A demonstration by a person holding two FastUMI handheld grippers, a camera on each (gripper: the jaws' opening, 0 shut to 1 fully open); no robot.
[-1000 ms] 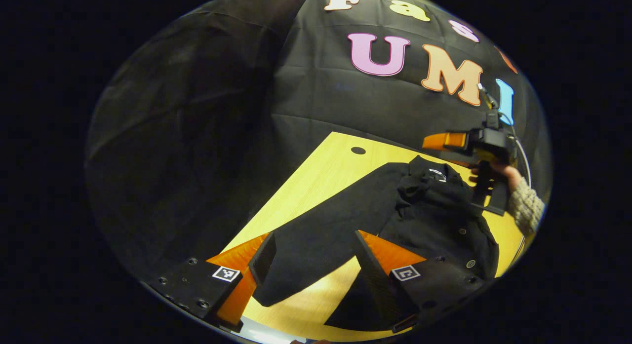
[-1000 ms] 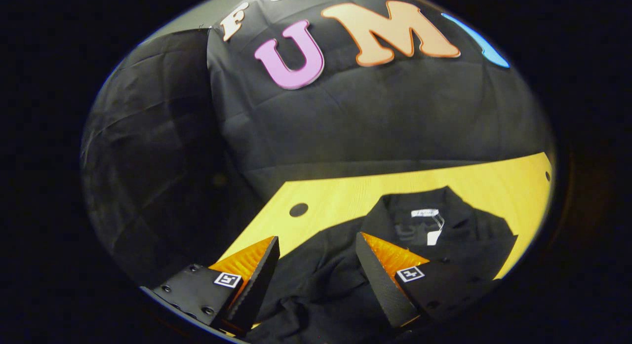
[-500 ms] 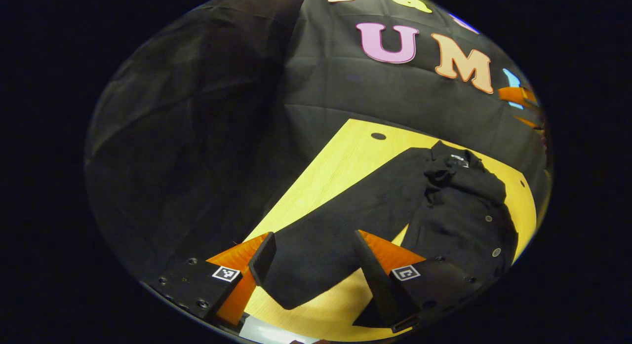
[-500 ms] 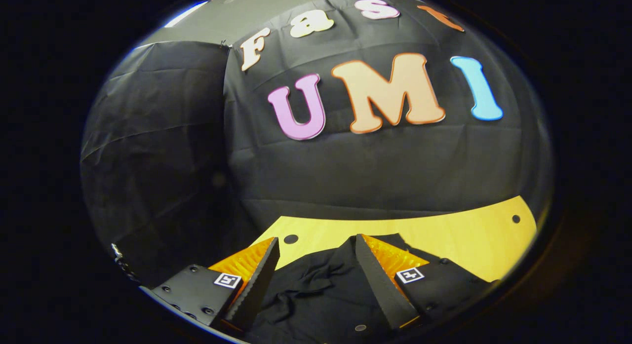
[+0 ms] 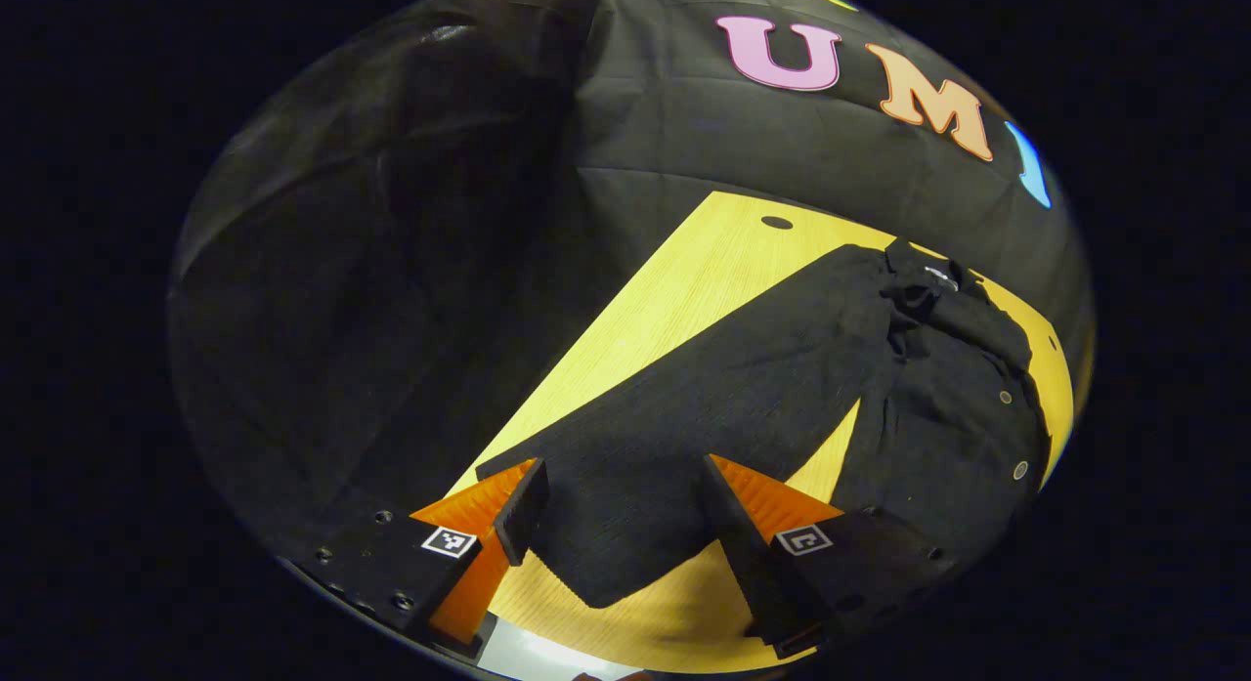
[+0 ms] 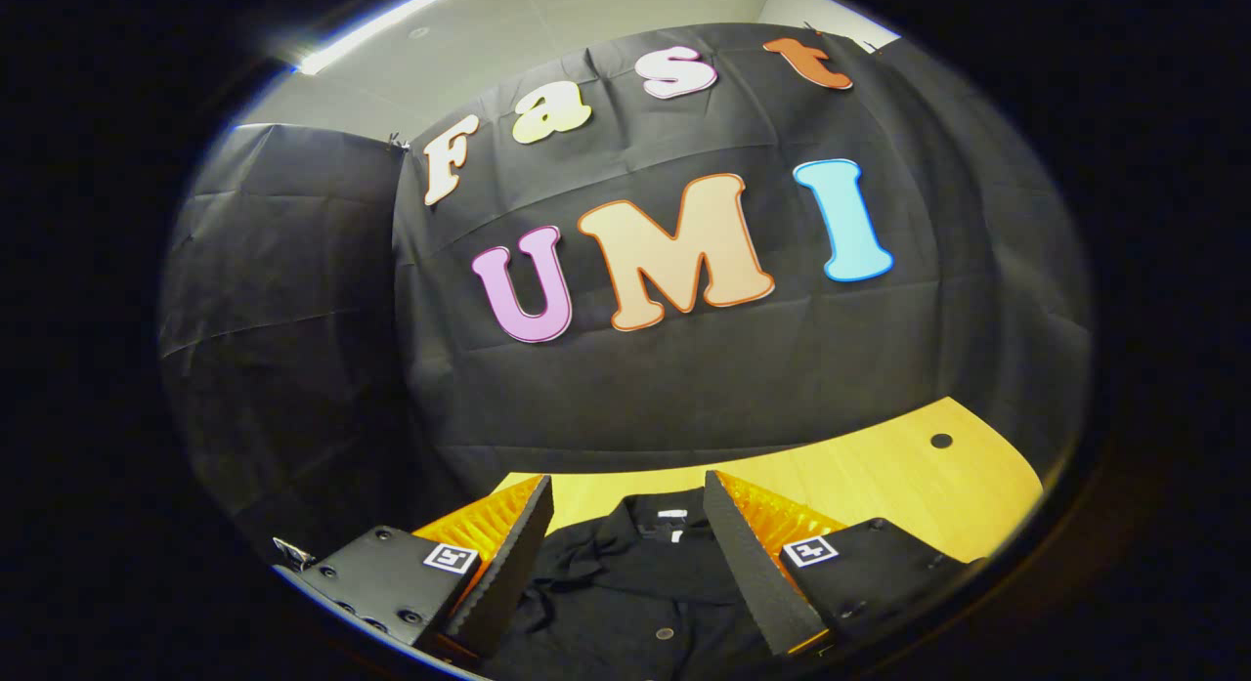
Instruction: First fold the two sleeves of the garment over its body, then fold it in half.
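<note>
Yellow wooden table [image 5: 684, 300], black cloth wall behind. Nearest us, left gripper [image 5: 625, 525]: jaws wide apart, empty, straddling the cuff of the outstretched sleeve [image 5: 723, 407]. Beyond the cuff, the black garment [image 5: 958, 427] lies on the table, its other sleeve seemingly folded over already. Right gripper [image 6: 625, 564]: spread, empty, above the collar. We judge the next move: close on the cuff, carry it across. Containers: none.

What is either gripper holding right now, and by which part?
Nothing. The left gripper is open over the shirt's outstretched sleeve; the right gripper is open above the collar.
</note>
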